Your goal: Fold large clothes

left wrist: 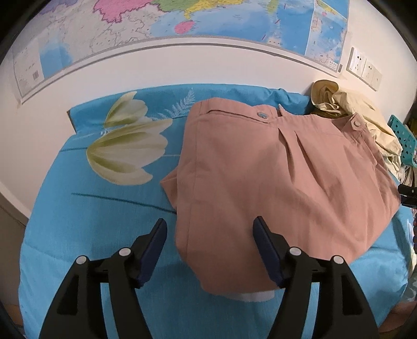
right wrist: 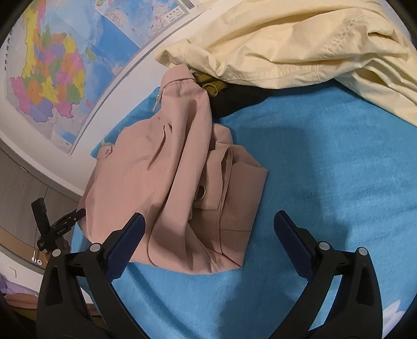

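- Grippers both hang over the bed, each with its two blue-padded fingers spread wide and nothing between them.
- Left gripper point(left wrist: 209, 250) points toward the wall with the map point(left wrist: 182, 23); its fingers stand to either side of the near edge of the folded pink garment point(left wrist: 281, 177), whose lower left corner reaches into the gap between them. I cannot tell whether the pads touch the cloth.
- Ahead of the left gripper the pink garment lies flat on the blue floral bedspread point(left wrist: 78, 213), waistband and two buttons at the far end, toward the wall.
- Beyond the garment and to the right of it sits a crumpled cream garment point(left wrist: 365, 109), just beside the waistband.
- Right gripper point(right wrist: 208, 234) looks along the pink garment point(right wrist: 182, 169) from its side; the cloth lies ahead and toward the left finger, with its near bunched edge between the fingers and closer to the left one. The right finger stands over bare blue floral bedspread point(right wrist: 325, 169), apart from the cloth.
- Farther ahead of the right gripper the cream garment point(right wrist: 286, 39) lies heaped, its edge touching the far end of the pink one.
- Off to the right gripper's left, the left gripper point(right wrist: 60, 226) shows past the garment's edge.
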### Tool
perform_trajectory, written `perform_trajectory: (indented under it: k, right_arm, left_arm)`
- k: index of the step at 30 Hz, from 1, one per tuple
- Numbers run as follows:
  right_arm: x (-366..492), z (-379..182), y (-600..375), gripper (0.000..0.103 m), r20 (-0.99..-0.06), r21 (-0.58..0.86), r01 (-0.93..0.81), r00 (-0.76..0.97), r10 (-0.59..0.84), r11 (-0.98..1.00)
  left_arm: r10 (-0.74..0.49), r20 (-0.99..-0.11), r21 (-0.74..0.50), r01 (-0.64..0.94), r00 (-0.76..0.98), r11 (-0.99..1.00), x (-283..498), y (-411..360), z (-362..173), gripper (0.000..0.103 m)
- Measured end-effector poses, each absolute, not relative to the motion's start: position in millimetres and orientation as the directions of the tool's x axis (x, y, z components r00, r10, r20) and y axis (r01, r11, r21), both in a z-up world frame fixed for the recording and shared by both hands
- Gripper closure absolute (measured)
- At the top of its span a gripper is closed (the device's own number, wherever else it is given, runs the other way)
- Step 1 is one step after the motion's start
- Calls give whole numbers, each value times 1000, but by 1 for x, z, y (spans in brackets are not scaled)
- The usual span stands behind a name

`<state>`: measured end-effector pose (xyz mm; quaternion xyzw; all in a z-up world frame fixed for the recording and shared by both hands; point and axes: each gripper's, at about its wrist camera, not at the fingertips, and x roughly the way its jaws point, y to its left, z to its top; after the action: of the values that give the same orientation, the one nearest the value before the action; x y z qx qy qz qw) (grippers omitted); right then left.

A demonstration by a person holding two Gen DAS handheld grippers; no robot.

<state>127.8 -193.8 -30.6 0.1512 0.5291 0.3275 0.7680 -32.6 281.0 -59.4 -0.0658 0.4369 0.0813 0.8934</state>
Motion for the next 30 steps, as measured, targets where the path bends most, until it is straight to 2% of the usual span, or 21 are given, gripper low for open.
perform_trajectory:
  k: [4, 10, 13, 16, 19, 30]
  right_arm:
    - [125, -35, -191, 6, -713, 584, -342, 217, 667, 736]
    - [125, -43, -184, 4, -710, 595, -336, 207, 674, 730]
    - [124, -43, -175, 4, -707, 596, -348, 199, 679, 723]
    - [122, -43, -166, 4, -714, 580, -373, 195, 672, 725]
    - [123, -44, -160, 4, -705, 594, -382, 177, 687, 708]
    - [121, -44, -144, 4, -692, 609, -407, 147, 707, 681]
  left_arm:
    - [34, -801, -117, -213, 598, 970, -42, 290, -65, 29]
    - [-128, -796, -324, -238, 592, 916, -59, 312, -81, 27]
    - [-144, -800, -341, -244, 583, 908, -60, 310, -87, 27]
    - [-213, -791, -394, -211, 573, 894, -57, 305, -91, 26]
    - [-211, -792, -381, -193, 573, 904, -53, 297, -91, 19]
    - [-244, -788, -383, -140, 565, 913, -24, 280, -93, 13]
